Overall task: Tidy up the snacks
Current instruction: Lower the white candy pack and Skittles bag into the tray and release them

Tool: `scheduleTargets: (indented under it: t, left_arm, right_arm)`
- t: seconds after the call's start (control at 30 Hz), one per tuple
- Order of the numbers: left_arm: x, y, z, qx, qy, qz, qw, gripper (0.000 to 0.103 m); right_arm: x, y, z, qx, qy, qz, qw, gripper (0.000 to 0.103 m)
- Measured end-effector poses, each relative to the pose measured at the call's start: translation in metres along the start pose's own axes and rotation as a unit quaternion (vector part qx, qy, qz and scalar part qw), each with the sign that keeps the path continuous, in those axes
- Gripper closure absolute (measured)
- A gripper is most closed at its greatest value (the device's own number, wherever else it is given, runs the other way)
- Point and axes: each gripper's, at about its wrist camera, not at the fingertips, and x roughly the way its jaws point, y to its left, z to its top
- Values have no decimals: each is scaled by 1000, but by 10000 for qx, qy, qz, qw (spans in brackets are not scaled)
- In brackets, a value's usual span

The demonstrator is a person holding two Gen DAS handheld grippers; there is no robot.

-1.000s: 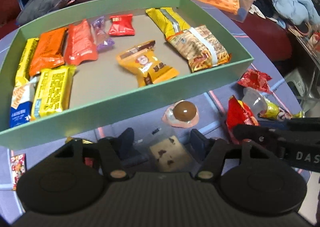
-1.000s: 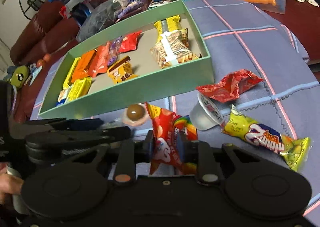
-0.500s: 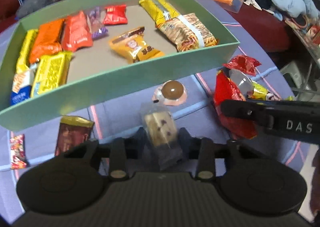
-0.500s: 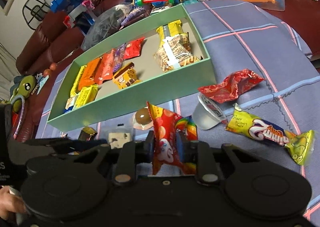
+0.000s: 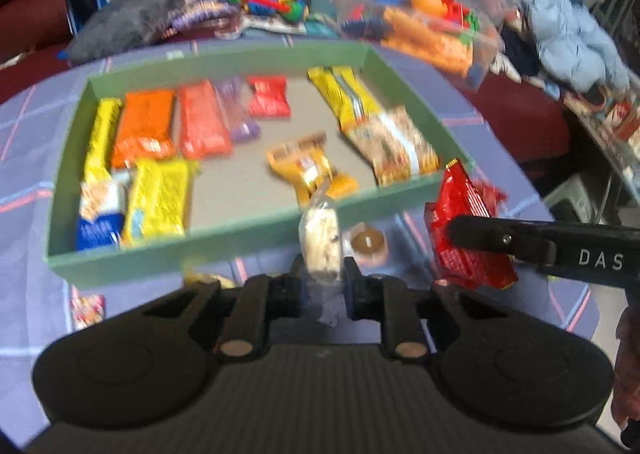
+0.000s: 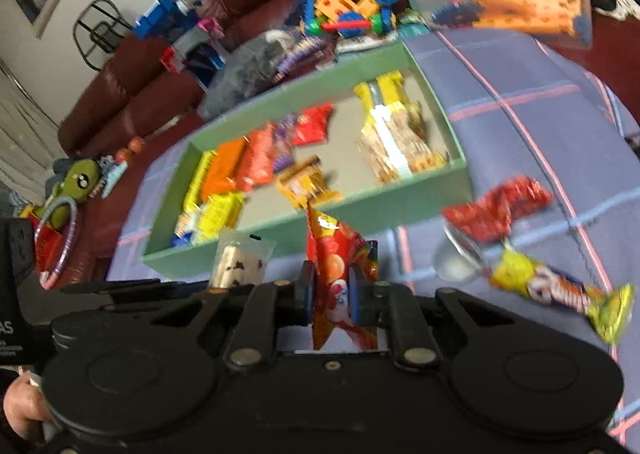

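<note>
My left gripper [image 5: 323, 281] just closed, pinching a clear-wrapped pale speckled cookie [image 5: 320, 244]; my right gripper [image 6: 331, 296] clamps a red crinkly snack packet [image 6: 340, 278]

White letters "DAS" on right gripper [image 5: 568, 250] arm; snack wrappers too blurred.

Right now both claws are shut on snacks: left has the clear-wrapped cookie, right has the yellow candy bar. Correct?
Not quite. The right claw is shut on the red snack packet, as the right wrist view shows; the yellow candy bar lies on the tablecloth. The left claw does grip the clear-wrapped cookie.
</note>
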Motion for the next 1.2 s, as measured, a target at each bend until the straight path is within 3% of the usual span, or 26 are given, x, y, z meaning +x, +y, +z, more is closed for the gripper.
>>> scheduleTargets:
  t: [0.17, 0.37, 0.7, 0.73, 0.77, 0.8, 0.83, 0.87, 0.9, 0.93, 1.1, 1.2]
  left_arm:
    - [0, 15, 38, -53, -306, -16, 9995, 86]
    - [37, 26, 82, -53, -282, -42, 9996, 86]
    - [95, 46, 118, -244, -103, -16, 9996, 83]
    - [100, 46, 117, -219, -94, 106, 9997, 71]
    - [102, 45, 116, -186, -90, 246, 9995, 46]
    - [103, 45, 114, -164, -129, 355, 9992, 33]
    - [102, 45, 112, -149, -195, 439, 9987, 17]
    - [100, 46, 109, -137, -249, 528, 9982, 10]
    - [99, 46, 108, -137, -275, 581, 9978, 9]
    - [98, 47, 107, -152, -260, 586, 9978, 8]
    - [86, 52, 100, -321, -218, 586, 9975, 2]
    - [74, 51, 95, -359, -241, 614, 9972, 1]
  right_arm:
    - [2, 16, 38, -266, -305, -35, 9992, 87]
    - [39, 33, 89, -646, -510, -270, 9962, 87]
    - [113, 33, 130, -870, -326, -588, 9939, 86]
    - [119, 31, 131, -832, -291, -571, 9945, 83]
    - [124, 30, 132, -757, -268, -535, 9953, 81]
    - [127, 28, 134, -655, -256, -478, 9964, 69]
    - [129, 26, 135, -550, -248, -397, 9974, 48]
    - [128, 25, 135, -496, -274, -380, 9977, 38]
    - [126, 25, 135, -498, -358, -408, 9973, 23]
    - [123, 26, 134, -520, -447, -437, 9967, 19]
    - [110, 25, 133, -416, -563, -416, 9967, 4]
    - [98, 26, 129, -332, -606, -396, 9968, 0]
